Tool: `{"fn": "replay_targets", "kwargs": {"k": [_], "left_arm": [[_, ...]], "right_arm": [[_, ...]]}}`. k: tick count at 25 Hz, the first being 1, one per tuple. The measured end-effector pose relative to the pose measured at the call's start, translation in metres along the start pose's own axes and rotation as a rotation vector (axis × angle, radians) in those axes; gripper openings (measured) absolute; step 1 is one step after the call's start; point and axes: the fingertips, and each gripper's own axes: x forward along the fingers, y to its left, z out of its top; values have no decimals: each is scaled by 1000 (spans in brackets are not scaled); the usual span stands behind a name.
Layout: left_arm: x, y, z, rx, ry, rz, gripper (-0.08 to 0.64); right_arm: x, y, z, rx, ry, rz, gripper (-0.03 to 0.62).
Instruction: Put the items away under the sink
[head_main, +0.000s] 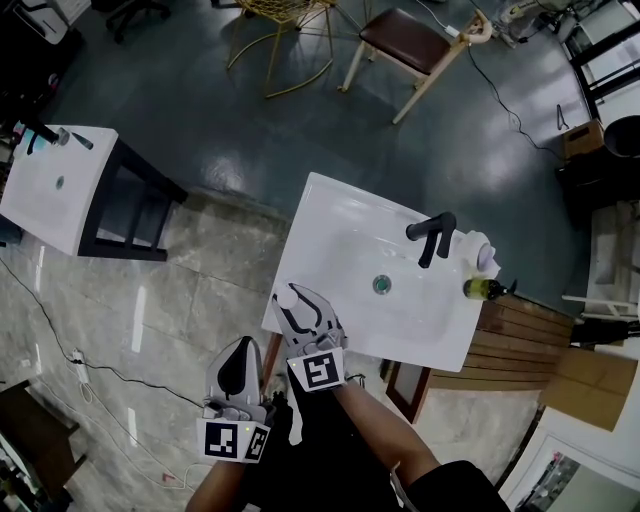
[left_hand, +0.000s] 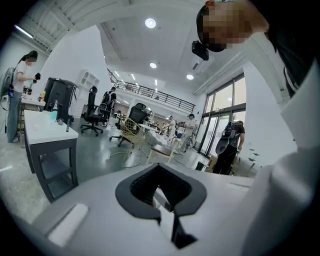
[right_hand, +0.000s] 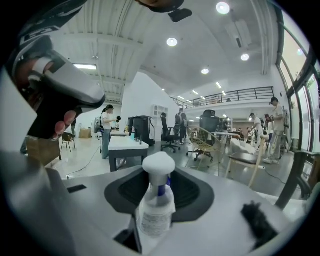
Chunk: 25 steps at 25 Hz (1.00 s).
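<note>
Head view: two grippers, left gripper (head_main: 241, 347) clenched empty, right gripper (head_main: 298, 300) spread around one spray bottle (right_hand: 156, 202).

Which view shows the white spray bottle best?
The right gripper view: the spray bottle stands close, between the jaws, label visible. The head view shows only its white cap; the left gripper view does not show it.

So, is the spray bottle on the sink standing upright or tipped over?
Upright. The right gripper view shows the spray bottle standing straight on the sink, with its white cap directly above its body.
</note>
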Motion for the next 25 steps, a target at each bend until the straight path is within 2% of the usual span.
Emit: {"fn": "replay_targets", "kwargs": {"k": [10,25], "left_arm": [[-6,4,-2,-4,1,12,8],[-16,-10,8,6,-22,-9,8]], "right_arm": [[-3,-1,0,4,-15,4,135],[-25,-1,9,14,-29,-13,127]]}}
